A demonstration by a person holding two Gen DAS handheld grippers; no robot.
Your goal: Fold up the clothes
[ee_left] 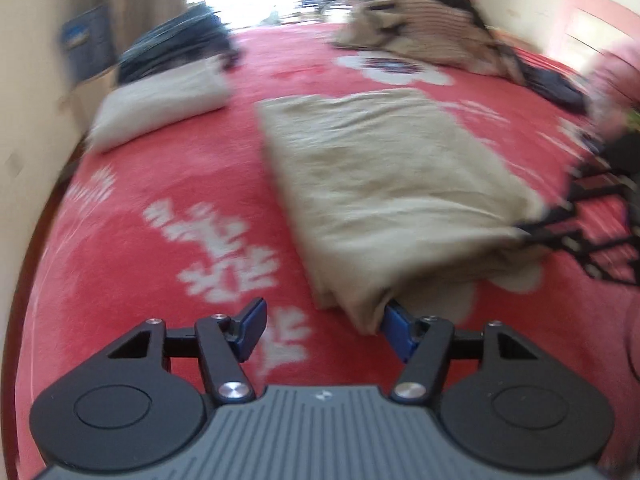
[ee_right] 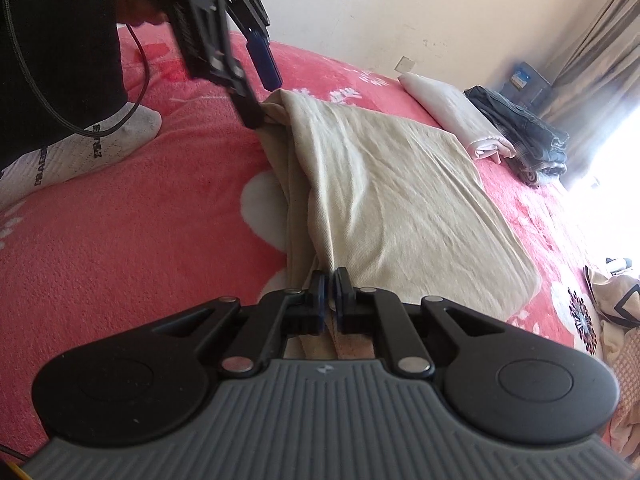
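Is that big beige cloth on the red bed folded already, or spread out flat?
Folded. The beige cloth lies as a narrow rectangle with doubled layers showing along its near edge, which the right gripper pinches.

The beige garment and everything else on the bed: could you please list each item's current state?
Beige garment: folded into a long rectangle, flat.
White garment: folded, set aside.
Dark clothes: folded, stacked.
Unfolded clothes pile: crumpled.
Left hand-held gripper: open at the garment's corner.
Right hand-held gripper: shut on beige garment's edge.

We were in a home bedroom: a bed under a red blanket, curtains, piled clothes.
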